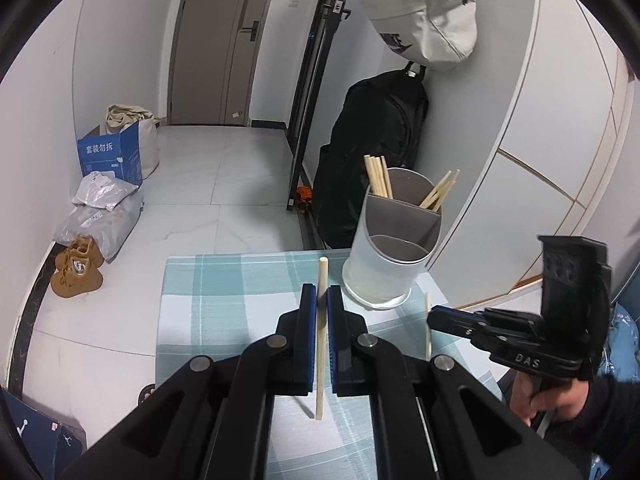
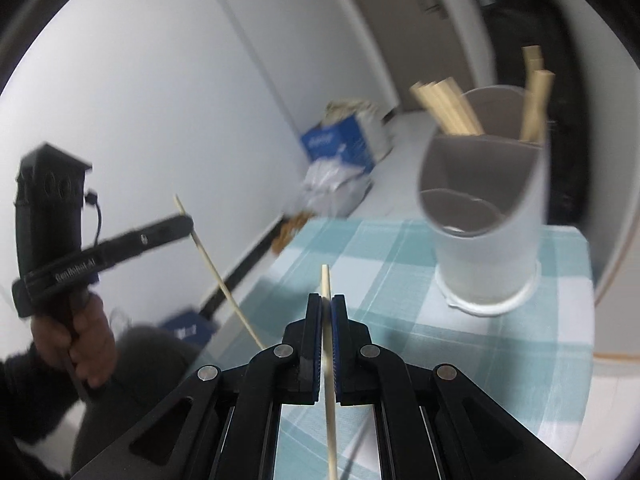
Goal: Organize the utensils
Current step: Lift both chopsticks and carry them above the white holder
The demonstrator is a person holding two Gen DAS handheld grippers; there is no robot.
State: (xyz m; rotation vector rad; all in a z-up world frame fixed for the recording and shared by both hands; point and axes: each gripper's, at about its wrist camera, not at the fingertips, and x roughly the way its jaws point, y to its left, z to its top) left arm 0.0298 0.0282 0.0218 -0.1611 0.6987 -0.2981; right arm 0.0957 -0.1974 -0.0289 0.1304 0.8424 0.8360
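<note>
My left gripper (image 1: 321, 294) is shut on a wooden chopstick (image 1: 321, 344) and holds it upright above the checked tablecloth (image 1: 224, 292). My right gripper (image 2: 327, 304) is shut on another chopstick (image 2: 329, 364). It shows in the left wrist view (image 1: 434, 314) at the right, with its chopstick (image 1: 428, 328). The grey divided utensil holder (image 1: 394, 240) stands at the table's far right corner with several chopsticks (image 1: 378, 176) in its back compartments. Its front compartment looks empty. In the right wrist view the holder (image 2: 486, 204) is ahead and to the right, and the left gripper (image 2: 186, 224) is at the left with its chopstick (image 2: 218, 272).
A black backpack (image 1: 372, 152) and a white bag (image 1: 428, 12) hang on the wall behind the holder. On the floor at the left are a blue box (image 1: 112, 154), plastic parcels (image 1: 100, 212) and brown shoes (image 1: 76, 268). The table's left edge drops to the floor.
</note>
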